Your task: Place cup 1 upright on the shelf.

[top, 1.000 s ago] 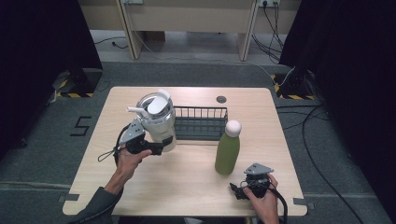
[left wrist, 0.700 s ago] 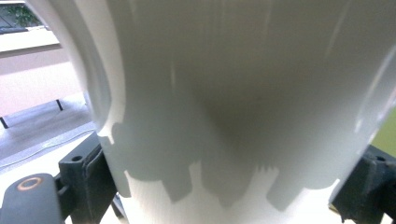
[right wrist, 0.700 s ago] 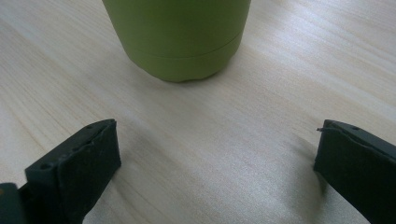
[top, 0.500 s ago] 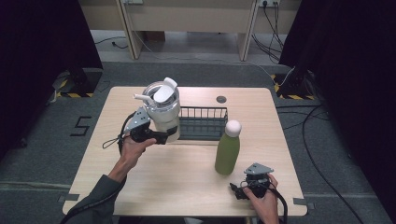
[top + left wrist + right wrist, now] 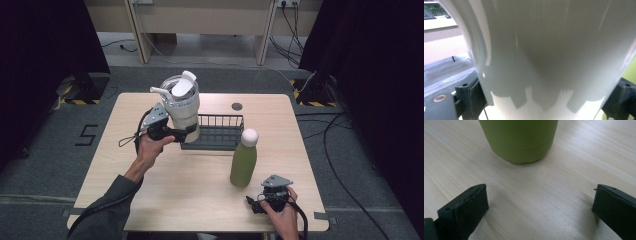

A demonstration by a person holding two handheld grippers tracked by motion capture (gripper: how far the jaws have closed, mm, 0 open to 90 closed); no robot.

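A large white tumbler [image 5: 181, 104] with a clear lid and a white straw hangs above the table, by the left end of a black wire rack [image 5: 215, 131]. My left gripper [image 5: 186, 134] is shut on its lower body; in the left gripper view the tumbler [image 5: 549, 55] sits between both pads [image 5: 472, 96]. A green bottle [image 5: 244, 161] with a white cap stands upright at the front right. My right gripper [image 5: 253, 205] rests low on the table near the front edge, open, with the green bottle's base [image 5: 520, 142] just ahead of its jaws.
The wooden table [image 5: 125, 165] has a small dark round hole [image 5: 237, 106] near its far edge. Cables trail from both grippers. Dark floor surrounds the table, with desk legs and cables behind.
My left gripper has lifted the white tumbler and carried it up and to the right, towards the wire rack's left end. The right gripper and green bottle have stayed put.
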